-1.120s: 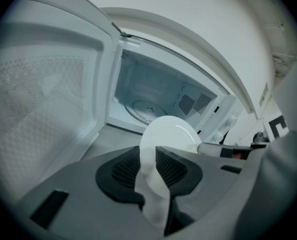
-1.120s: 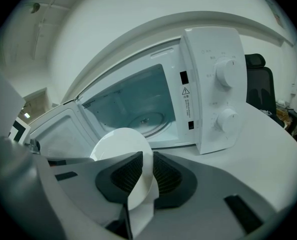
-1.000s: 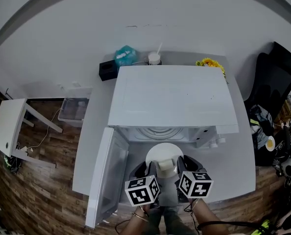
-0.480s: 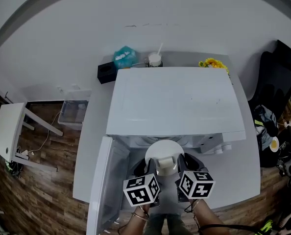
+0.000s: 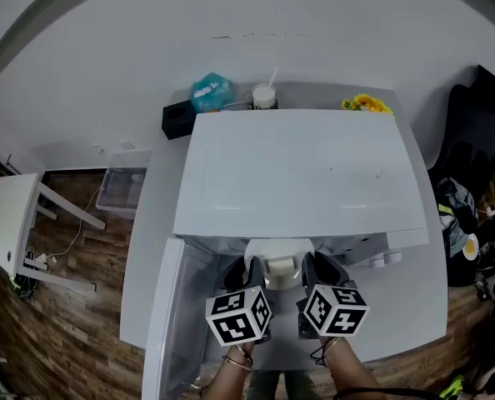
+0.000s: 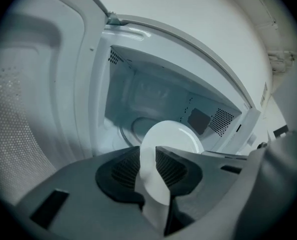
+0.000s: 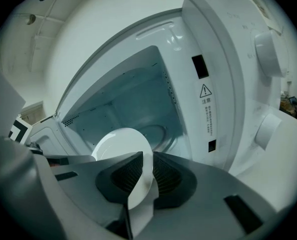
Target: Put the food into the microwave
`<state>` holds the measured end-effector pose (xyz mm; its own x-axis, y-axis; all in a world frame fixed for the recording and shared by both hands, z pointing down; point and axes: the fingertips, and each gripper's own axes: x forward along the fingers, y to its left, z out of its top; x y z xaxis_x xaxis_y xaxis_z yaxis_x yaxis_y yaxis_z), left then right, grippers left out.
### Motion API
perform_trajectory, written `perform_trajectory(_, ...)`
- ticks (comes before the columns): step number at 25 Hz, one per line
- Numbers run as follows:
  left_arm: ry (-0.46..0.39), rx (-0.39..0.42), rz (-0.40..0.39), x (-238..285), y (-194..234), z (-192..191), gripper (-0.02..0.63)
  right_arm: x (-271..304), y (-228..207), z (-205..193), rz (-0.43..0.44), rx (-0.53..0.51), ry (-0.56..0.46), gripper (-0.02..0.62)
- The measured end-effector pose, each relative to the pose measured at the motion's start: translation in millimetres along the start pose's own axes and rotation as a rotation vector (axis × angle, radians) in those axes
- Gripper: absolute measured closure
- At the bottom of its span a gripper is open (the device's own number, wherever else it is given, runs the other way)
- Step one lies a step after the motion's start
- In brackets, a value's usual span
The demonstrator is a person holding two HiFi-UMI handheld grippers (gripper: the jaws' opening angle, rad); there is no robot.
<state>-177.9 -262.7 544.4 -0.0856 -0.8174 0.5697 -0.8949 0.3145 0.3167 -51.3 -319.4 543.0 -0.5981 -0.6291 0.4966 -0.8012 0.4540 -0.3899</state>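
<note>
A grey tabletop (image 5: 152,223) is set against a pale wall. Along its rear edge a black box (image 5: 178,120) is placed, with a teal packet (image 5: 211,92) just beside it. Further right is a white cup (image 5: 264,97), from which what may be a straw sticks up. Yellow flowers (image 5: 367,104) are seen near the right rear corner. A black chair (image 5: 479,123) is parked to the right. On the wooden floor (image 5: 64,307) at the left, a small white table (image 5: 6,221) and a clear plastic bin (image 5: 121,190) are found.
</note>
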Motion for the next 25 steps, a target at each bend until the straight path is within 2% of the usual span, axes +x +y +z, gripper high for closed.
perform_trajectory(5,-0.026,0.029,0.01,9.5,4.6,6.9,0.506,8.0,2.1,5.6,0.007,0.001,-0.025,0.523)
perform_trajectory(14,-0.039,0.024,0.025,26.8,11.1,15.0,0.506,24.4,4.6,18.5,0.016,-0.035,-0.053,0.526)
perform_trajectory(25,-0.072,0.016,0.017,45.3,16.8,25.9,0.506,42.0,3.1,24.2,-0.013,-0.044,-0.086,0.526)
